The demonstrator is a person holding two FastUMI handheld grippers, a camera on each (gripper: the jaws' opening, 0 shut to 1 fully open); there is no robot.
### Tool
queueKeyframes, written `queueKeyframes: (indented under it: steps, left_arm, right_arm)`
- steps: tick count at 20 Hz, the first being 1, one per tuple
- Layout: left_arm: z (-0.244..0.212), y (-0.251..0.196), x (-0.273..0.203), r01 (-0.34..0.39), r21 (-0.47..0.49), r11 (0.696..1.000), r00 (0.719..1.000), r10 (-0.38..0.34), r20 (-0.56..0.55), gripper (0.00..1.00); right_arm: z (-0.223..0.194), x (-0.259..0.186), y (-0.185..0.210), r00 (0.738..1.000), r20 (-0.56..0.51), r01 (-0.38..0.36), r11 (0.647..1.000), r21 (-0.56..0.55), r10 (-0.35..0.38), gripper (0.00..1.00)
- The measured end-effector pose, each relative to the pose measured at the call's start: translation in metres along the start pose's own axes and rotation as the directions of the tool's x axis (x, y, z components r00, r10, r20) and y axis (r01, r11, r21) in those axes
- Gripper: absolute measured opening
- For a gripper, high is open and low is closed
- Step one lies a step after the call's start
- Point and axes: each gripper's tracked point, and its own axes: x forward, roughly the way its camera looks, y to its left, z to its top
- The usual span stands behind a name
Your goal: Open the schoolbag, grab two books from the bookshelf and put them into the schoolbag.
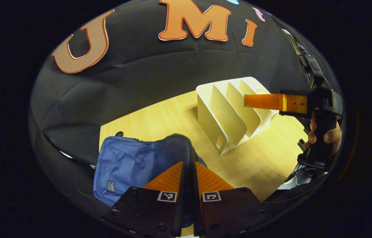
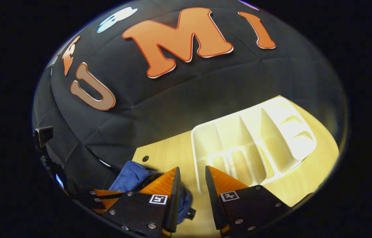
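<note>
Your left gripper (image 1: pixel 189 172) pinches the schoolbag (image 1: pixel 123 165) edge; your right gripper (image 2: pixel 192 180) hangs released above the empty bookshelf (image 2: pixel 252 145). Next, judge whether books remain.

The schoolbag's (image 1: pixel 123 168) small patch label is too small to read.

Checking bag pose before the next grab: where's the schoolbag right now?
In the left gripper view the blue schoolbag sits on the wooden table, left of the white bookshelf, with the left gripper right at its top edge.
</note>
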Motion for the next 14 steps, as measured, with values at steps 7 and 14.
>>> queueKeyframes:
  steps: [7,14]
  left_arm:
    - [0.044,-0.050,0.003,-0.016,-0.001,1.000,0.996,0.016,0.093,0.39]
    - [0.111,-0.109,-0.007,-0.045,-0.020,0.999,0.959,0.049,0.280,0.94]
  right_arm:
    - [0.068,-0.031,-0.067,0.986,0.151,0.092,0.989,-0.115,-0.074,0.49]
    - [0.122,-0.057,-0.109,0.959,0.275,0.133,0.968,-0.213,-0.072,0.70]
